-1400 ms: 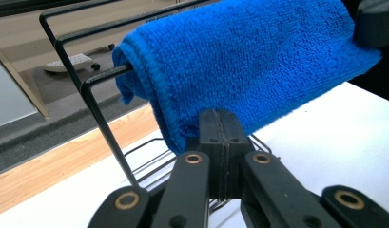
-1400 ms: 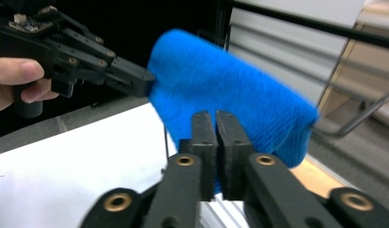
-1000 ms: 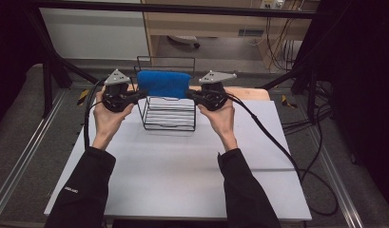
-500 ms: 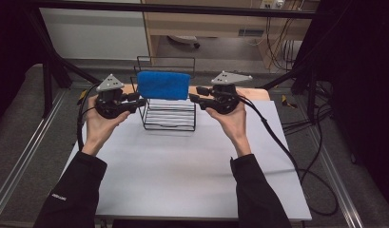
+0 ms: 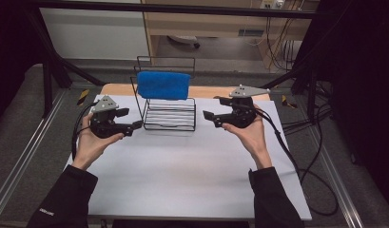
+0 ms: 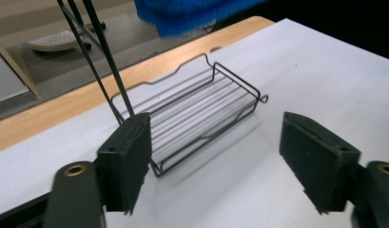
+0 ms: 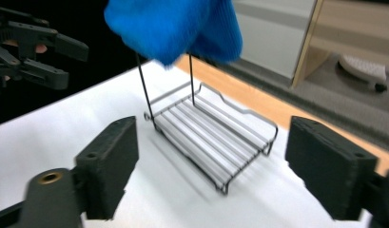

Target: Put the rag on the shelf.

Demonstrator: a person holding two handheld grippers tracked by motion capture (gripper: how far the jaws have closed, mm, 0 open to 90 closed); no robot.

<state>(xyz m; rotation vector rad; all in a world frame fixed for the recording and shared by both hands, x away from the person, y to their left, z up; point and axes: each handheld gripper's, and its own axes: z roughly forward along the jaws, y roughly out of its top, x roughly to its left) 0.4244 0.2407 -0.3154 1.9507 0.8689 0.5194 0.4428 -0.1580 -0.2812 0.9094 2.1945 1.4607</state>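
A blue towel (image 5: 163,85) hangs over the top bar of a black wire rack (image 5: 168,116) at the back middle of the white table (image 5: 182,180). My left gripper (image 5: 131,119) sits left of the rack's base, pointing at it. Its jaws have just been opening and hold nothing; in the left gripper view they frame the rack's tray (image 6: 201,118), with the towel (image 6: 192,14) above. My right gripper (image 5: 212,107) hovers right of the rack, also just opened and empty. The right gripper view shows the rack (image 7: 216,137), the towel (image 7: 173,28) and the left gripper (image 7: 35,47) beyond.
A wooden strip (image 5: 216,91) runs along the table's back edge behind the rack. Black cables (image 5: 296,161) trail off the right side. Dark frame bars (image 5: 54,71) stand at the left and right. The front half of the table is bare white surface.
Both grippers let go of the towel's ends, opened and drew apart outward from the rack; the left one also sank. The towel stays draped on the rack.
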